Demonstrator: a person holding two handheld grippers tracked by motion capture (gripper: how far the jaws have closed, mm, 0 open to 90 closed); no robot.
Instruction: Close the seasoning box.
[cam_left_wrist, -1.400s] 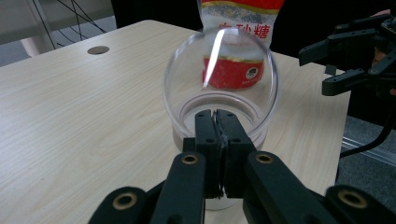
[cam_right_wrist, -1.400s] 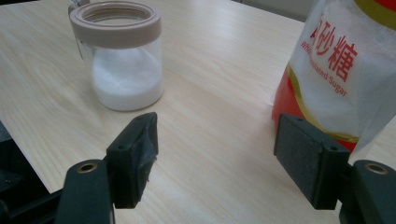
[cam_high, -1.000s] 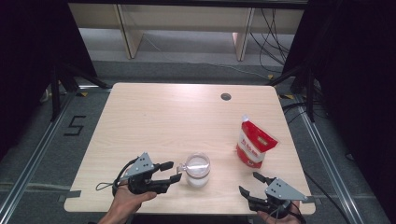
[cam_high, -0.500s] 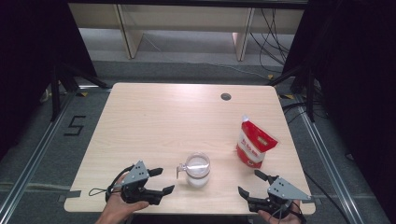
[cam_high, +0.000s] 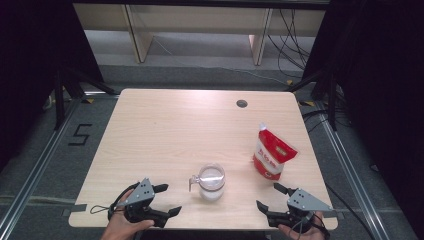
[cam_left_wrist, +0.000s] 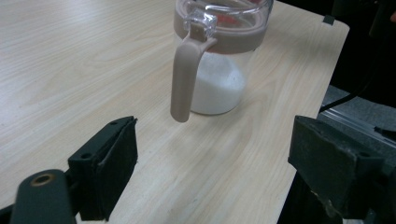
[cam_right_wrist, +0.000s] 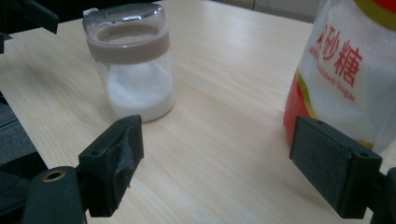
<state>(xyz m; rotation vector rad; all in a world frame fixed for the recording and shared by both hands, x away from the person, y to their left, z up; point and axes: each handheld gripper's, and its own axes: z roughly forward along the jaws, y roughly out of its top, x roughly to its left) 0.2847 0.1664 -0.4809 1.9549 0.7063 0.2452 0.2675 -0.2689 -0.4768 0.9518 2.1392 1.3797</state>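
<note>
A clear jar (cam_high: 211, 181) with a beige collar, clear lid and beige handle stands near the table's front edge, partly filled with white sugar (cam_left_wrist: 217, 84) (cam_right_wrist: 137, 91). A red and white sugar bag (cam_high: 272, 152) (cam_right_wrist: 348, 70) stands upright to its right. My left gripper (cam_high: 167, 199) sits open at the front left of the jar, empty, its jaws pointing toward the handle (cam_left_wrist: 184, 74). My right gripper (cam_high: 270, 196) is open and empty at the front right, below the bag.
The light wooden table (cam_high: 190, 125) has a round cable hole (cam_high: 242, 103) at the back right. Black frame legs and cables stand on the grey floor around it. The table's front edge lies just under both hands.
My left gripper has drawn back from beside the jar toward the front left edge. The right gripper has barely moved. Jar and bag stay put.
</note>
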